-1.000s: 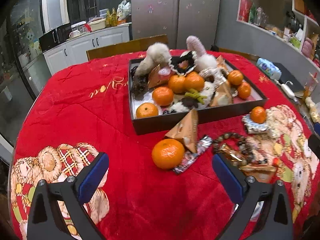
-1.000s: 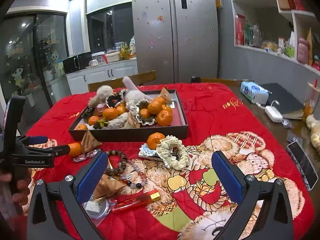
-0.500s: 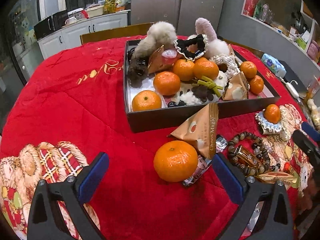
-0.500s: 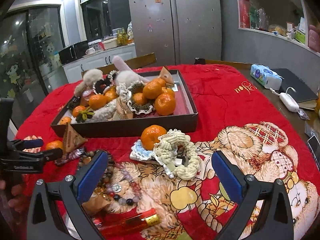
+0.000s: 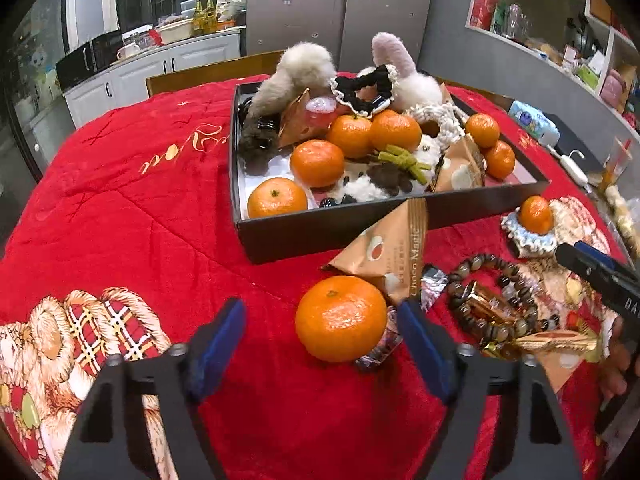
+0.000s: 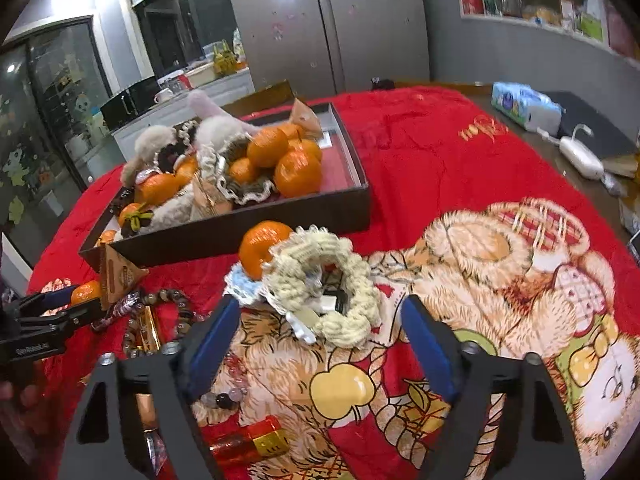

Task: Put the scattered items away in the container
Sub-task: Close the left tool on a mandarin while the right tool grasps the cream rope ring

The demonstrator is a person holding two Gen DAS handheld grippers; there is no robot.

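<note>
A dark tray (image 5: 360, 224) on the red cloth holds oranges, fluffy toys, scrunchies and snack packets. My left gripper (image 5: 320, 332) is open, its fingers on either side of a loose orange (image 5: 341, 318) in front of the tray. A tan snack packet (image 5: 390, 250) and a bead bracelet (image 5: 492, 300) lie beside it. My right gripper (image 6: 316, 336) is open just before a cream scrunchie (image 6: 320, 280). Another orange (image 6: 262, 246) sits on a blue scrunchie behind it, near the tray (image 6: 248, 228).
A red-and-gold wrapped candy (image 6: 248, 442) and gold wrappers (image 6: 146, 328) lie near the right gripper. A tissue pack (image 6: 524, 106) and a white charger (image 6: 580, 156) sit at the table's right edge. A wooden chair (image 5: 208, 72) stands behind the table.
Both grippers have moved forward and lower. The left one now brackets the loose orange; the right one has closed in on the cream scrunchie. Both stay open.
</note>
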